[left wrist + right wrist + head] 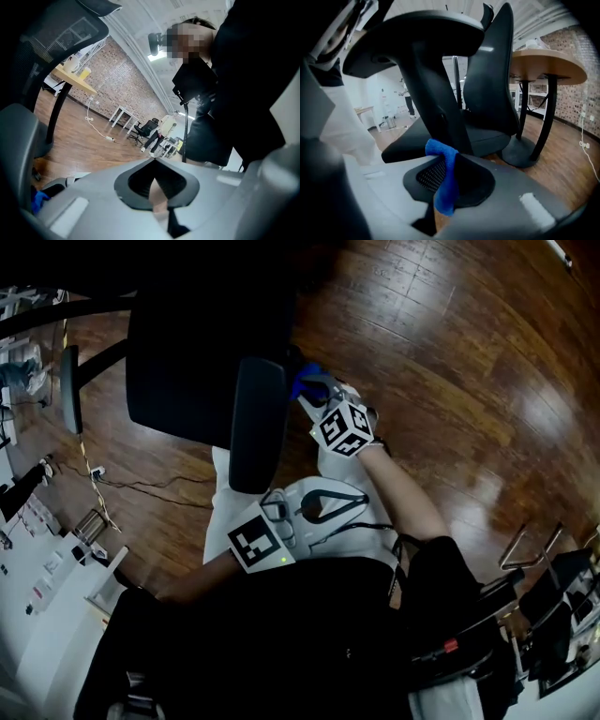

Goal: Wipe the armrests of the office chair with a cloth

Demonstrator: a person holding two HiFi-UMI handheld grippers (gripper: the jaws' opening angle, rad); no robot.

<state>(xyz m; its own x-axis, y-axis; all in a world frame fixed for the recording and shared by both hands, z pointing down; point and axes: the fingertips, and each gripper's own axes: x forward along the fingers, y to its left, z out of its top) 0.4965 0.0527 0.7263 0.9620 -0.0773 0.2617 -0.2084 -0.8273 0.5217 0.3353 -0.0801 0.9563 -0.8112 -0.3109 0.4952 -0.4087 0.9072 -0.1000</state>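
Observation:
The black office chair [192, 352] stands at the upper left of the head view, its near armrest [258, 423] pointing toward me and the far armrest [68, 388] at the left. My right gripper [311, 392] is to the right of the near armrest, shut on a blue cloth [307, 381]. In the right gripper view the cloth [446, 180] hangs between the jaws of my right gripper [449, 161], close to the armrest's post [436, 103] and below its pad [417, 35]. My left gripper [361, 502] is held near my body, shut and holding nothing, and faces up at me [153, 160].
A round wooden table [543, 63] on black legs stands behind the chair. A cable [141, 486] runs across the wooden floor at the left, beside white desks [47, 587]. Another chair frame [525, 559] is at the lower right.

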